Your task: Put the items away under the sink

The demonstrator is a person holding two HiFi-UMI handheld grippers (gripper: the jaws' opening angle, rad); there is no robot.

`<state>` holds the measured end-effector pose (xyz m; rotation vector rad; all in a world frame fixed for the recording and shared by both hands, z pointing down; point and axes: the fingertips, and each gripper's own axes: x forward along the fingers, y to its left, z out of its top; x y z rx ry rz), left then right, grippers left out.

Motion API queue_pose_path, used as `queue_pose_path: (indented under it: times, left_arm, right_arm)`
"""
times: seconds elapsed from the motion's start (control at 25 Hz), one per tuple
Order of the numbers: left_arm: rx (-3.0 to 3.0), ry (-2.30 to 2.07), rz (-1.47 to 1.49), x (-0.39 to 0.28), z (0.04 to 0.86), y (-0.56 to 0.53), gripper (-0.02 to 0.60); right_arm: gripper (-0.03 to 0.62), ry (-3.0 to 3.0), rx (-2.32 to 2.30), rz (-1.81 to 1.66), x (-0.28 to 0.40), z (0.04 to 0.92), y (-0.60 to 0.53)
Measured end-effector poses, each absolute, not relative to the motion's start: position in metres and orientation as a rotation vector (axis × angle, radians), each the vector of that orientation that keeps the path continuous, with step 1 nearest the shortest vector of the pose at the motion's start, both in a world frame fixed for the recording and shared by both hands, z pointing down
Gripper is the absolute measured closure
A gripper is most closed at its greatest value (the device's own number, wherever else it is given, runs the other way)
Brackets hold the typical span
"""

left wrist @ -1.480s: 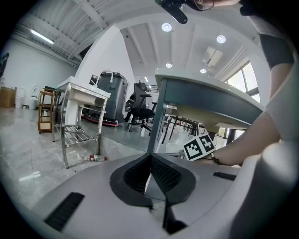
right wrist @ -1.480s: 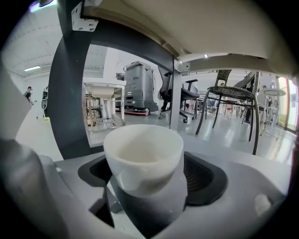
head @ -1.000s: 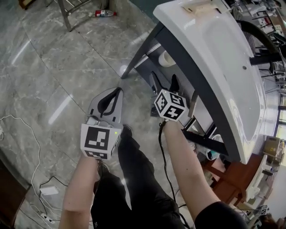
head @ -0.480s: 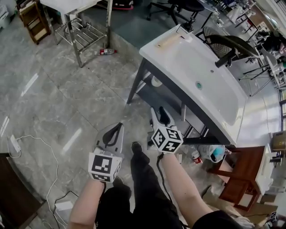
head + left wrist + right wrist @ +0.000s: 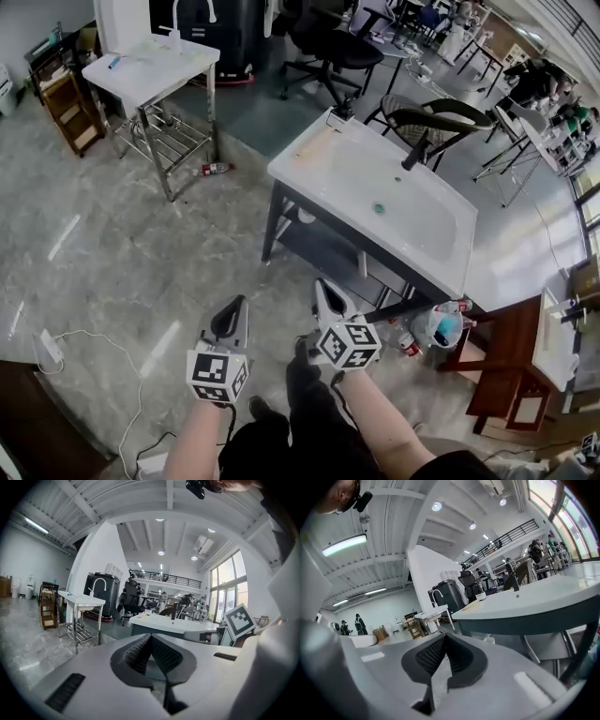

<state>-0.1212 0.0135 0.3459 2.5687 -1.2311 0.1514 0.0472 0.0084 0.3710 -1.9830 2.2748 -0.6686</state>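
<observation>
The white sink (image 5: pixel 375 202) stands on a dark frame, with a shelf under it holding a white round item (image 5: pixel 302 216). Bottles and a clear bag (image 5: pixel 436 326) lie on the floor at the sink's near right corner. My left gripper (image 5: pixel 232 319) and right gripper (image 5: pixel 328 298) are held side by side above the floor, short of the sink, both shut with nothing in them. In the left gripper view the left gripper (image 5: pixel 151 637) points toward the sink (image 5: pixel 164 622). In the right gripper view the right gripper (image 5: pixel 444 637) sits below the sink's rim (image 5: pixel 534 599).
A second white sink table (image 5: pixel 150 66) stands far left, with a bottle (image 5: pixel 214 170) on the floor beside it. A chair (image 5: pixel 431 122) is behind the sink. A brown wooden stand (image 5: pixel 506 366) is at the right. A cable and power strip (image 5: pixel 47 347) lie on the floor at left.
The view has drawn up and back from the sink, so more of the room shows. Both grippers have pulled away from the shelf under the sink, still shut.
</observation>
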Motion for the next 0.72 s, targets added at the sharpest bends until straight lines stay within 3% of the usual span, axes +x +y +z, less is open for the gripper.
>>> queue_pose_path:
  times: [0.72]
  left_arm:
    - [2.572, -1.299, 0.089, -0.086, 0.277, -0.058, 0.572]
  right_arm:
    - [0.591, 2.306, -2.011, -0.565, 0.118, 0.292, -0.063]
